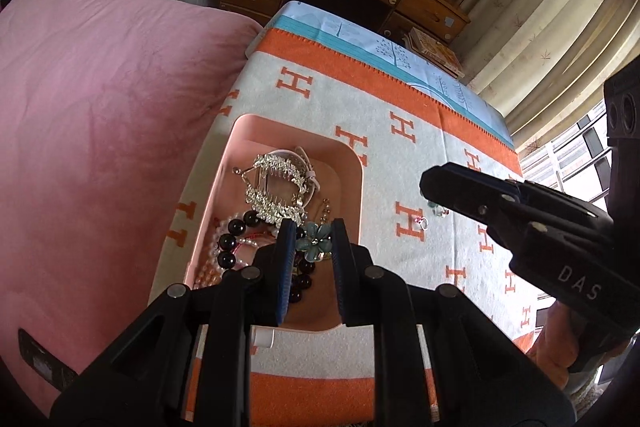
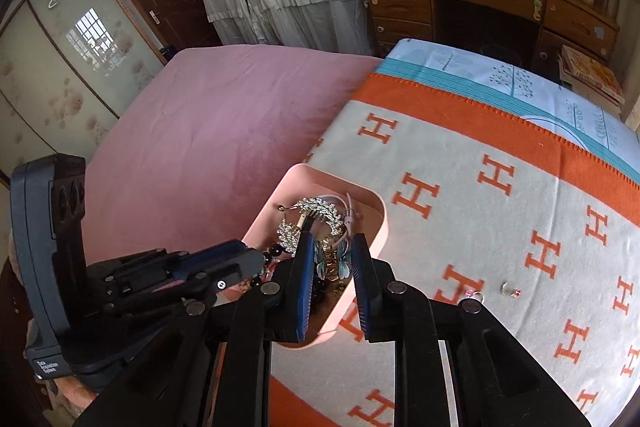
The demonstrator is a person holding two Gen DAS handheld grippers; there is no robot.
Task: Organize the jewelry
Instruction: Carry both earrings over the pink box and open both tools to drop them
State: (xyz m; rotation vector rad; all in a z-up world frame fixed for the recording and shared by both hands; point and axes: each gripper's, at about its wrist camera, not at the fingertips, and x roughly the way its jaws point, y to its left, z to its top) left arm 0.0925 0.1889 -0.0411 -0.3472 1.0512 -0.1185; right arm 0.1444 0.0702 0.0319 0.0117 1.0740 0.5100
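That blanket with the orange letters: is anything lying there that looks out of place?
Yes. Two small pieces lie loose on the blanket, outside the pink tray: a pink-stoned ring and a clear stud with a pink bit. The rest of the jewelry sits heaped in the tray.

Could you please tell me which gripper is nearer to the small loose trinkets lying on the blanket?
Right. The right gripper hangs just beside the trinkets, above the blanket; the left gripper is farther off, over the pink tray.
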